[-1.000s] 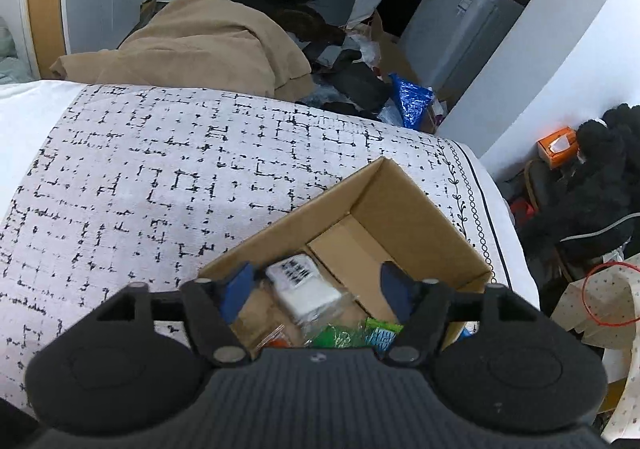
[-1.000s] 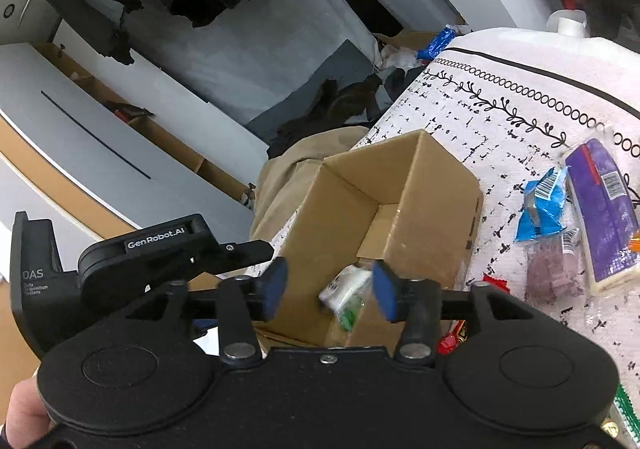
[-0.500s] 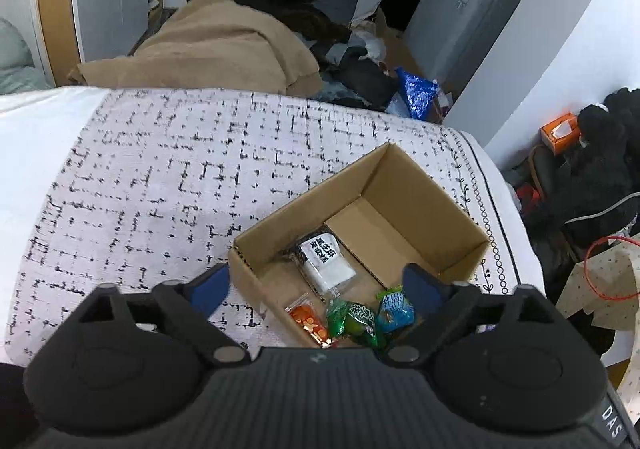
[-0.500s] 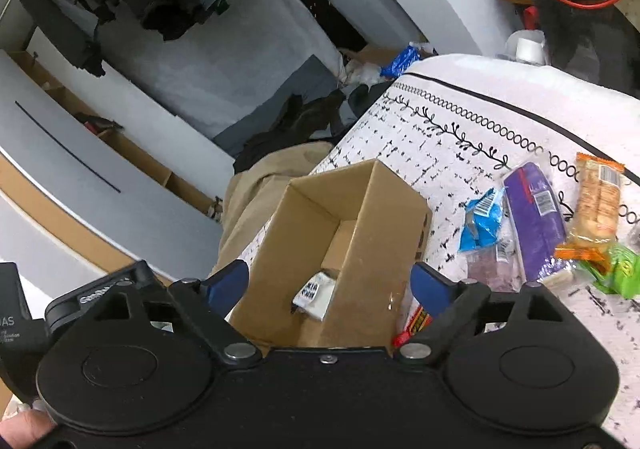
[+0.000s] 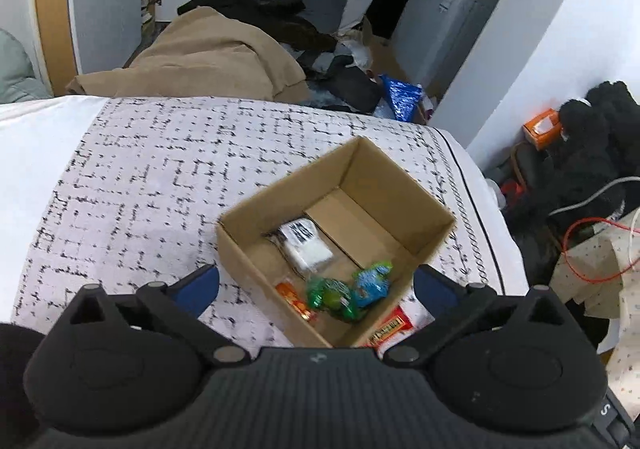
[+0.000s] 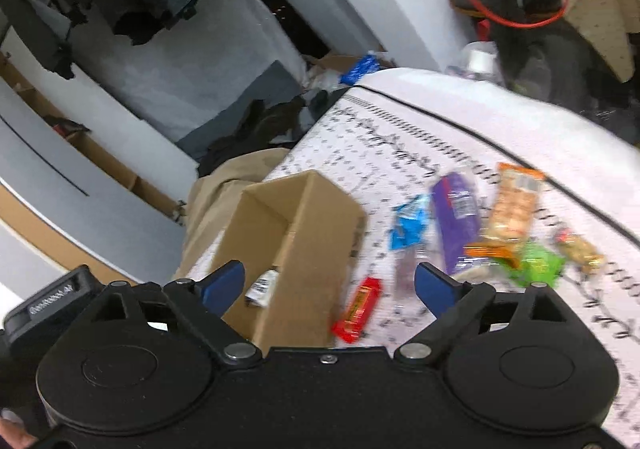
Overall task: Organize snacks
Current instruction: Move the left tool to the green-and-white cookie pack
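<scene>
I hold both grippers empty, left gripper point(image 5: 316, 285) and right gripper point(image 6: 329, 285) fingers wide apart. Box point(image 5: 394, 185) on bed, some snacks inside. Between picks; next, right takes red bar point(image 6: 357, 309) beside box.

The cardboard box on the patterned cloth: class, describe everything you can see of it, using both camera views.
The cardboard box is plain brown corrugated card, open-topped, standing upright on the patterned cloth. Its floor is partly bare. Inside lie a white packet, an orange packet, a green packet and a blue one. A red bar lies just outside one wall. Neither gripper touches the box.
</scene>
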`<state>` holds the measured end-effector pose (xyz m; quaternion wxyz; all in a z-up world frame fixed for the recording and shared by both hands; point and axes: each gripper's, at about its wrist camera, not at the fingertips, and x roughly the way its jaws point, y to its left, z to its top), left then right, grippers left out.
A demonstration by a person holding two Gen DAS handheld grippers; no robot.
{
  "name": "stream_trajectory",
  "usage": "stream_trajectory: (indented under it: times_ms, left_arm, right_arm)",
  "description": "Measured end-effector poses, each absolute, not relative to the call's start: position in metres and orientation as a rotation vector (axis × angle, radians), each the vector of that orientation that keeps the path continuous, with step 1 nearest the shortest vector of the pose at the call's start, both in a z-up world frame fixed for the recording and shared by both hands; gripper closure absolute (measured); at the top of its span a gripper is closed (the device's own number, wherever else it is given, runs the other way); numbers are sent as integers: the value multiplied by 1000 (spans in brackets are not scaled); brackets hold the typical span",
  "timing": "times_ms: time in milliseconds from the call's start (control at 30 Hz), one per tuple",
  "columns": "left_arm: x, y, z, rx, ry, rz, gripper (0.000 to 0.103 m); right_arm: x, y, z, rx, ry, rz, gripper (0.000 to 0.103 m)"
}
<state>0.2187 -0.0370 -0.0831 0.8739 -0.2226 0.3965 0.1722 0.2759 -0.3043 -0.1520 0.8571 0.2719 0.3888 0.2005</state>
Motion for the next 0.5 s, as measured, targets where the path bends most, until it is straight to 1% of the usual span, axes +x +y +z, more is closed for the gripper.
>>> stream_trajectory:
  times_ms: [267, 367, 500]
  left_arm:
    - [212, -67, -87, -501, 869, 291, 0]
    - [208, -82, -86, -470, 874, 287, 0]
    - [202, -94, -89, -469, 903, 284, 0]
  right_arm:
    - [261, -334, -150, 521, 840, 386, 11]
    - [256, -346, -148, 495, 830, 348, 11]
    - [251, -366, -148, 517, 831, 318, 11]
